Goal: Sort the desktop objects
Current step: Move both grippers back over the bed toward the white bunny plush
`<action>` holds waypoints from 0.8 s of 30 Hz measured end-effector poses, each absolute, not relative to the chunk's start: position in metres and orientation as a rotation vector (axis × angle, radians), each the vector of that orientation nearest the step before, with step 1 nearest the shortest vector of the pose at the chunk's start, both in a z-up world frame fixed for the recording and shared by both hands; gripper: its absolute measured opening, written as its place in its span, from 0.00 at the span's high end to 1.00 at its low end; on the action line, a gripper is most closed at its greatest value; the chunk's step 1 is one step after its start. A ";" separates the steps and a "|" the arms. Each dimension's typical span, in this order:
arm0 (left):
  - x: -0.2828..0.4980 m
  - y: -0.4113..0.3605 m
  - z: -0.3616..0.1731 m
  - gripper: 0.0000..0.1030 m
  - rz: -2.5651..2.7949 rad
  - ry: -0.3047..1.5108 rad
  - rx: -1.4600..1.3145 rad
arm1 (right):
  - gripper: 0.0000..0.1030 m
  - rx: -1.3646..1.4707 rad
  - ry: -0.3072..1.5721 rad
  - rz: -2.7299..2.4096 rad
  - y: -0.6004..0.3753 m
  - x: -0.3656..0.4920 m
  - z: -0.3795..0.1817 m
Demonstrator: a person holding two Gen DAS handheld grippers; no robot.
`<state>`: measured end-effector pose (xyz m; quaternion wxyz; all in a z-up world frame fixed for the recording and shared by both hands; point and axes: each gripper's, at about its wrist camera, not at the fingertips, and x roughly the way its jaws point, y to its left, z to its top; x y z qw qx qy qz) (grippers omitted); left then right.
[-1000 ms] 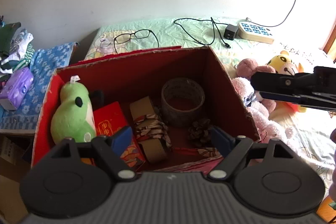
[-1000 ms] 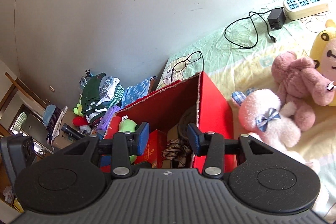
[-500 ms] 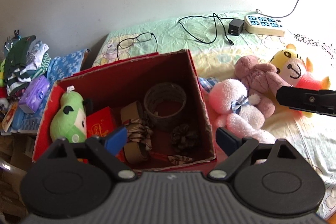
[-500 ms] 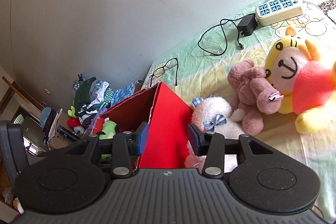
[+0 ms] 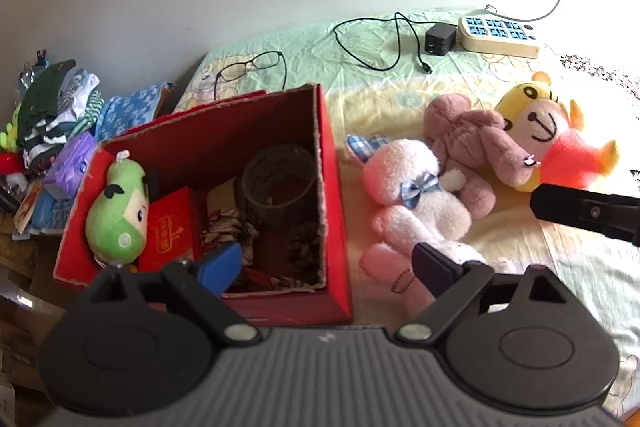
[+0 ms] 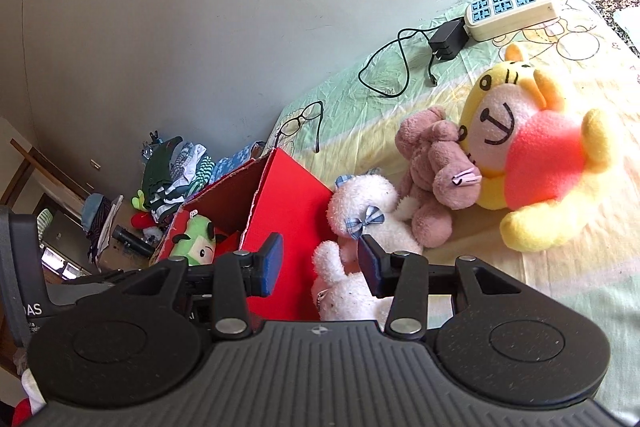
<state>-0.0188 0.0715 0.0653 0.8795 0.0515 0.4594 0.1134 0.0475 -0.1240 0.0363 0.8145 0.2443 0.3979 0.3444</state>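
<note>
Red cardboard forms the box (image 5: 332,195) that stands on the bed (image 5: 580,267), and the left gripper (image 5: 326,261) hovers over its near right corner with its jaws wide and nothing between them: the blue left pad sits above the box's inside, the right pad above the white plush (image 5: 416,203) just outside the wall. Ahead of the left pad, inside the box, lie a green plush (image 5: 116,211) against the left wall, a red packet (image 5: 170,227) beside it, a tape roll (image 5: 280,183) toward the far right corner, and a striped cloth scrap (image 5: 230,227) and a dark pine cone (image 5: 302,247) nearer the jaws. The right gripper (image 6: 320,265) is also unloaded, its jaws parted to a middling gap; between and just beyond them lies the white plush (image 6: 360,227), with the box's outer wall (image 6: 288,211) behind the left pad. Ahead and right of these jaws, a mauve plush (image 6: 436,163) leans on the white one, and a yellow plush (image 6: 532,159) lies touching the mauve one farther right. Far beyond both pairs of jaws, near the wall, rest glasses (image 5: 250,69), a charger (image 5: 440,39) with its cable, and a power strip (image 5: 500,35). Left of the box, off the bed, sits a heap of clothes (image 5: 52,107).
</note>
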 end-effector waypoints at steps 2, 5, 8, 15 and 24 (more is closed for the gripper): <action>-0.020 0.059 0.065 0.09 0.214 0.963 0.120 | 0.55 0.527 0.851 0.727 -0.132 0.046 0.033; -0.021 0.040 0.063 0.06 0.180 0.969 0.153 | 0.53 0.539 0.851 0.699 -0.146 0.045 0.028; -0.018 0.024 0.051 0.05 0.151 1.013 0.173 | 0.53 0.564 0.861 0.660 -0.162 0.044 0.020; -0.011 0.006 0.011 0.05 0.116 1.162 0.194 | 0.53 0.601 0.893 0.604 -0.184 0.041 0.000; -0.011 0.001 -0.017 0.05 0.108 1.249 0.212 | 0.52 0.630 0.964 0.593 -0.189 0.043 -0.024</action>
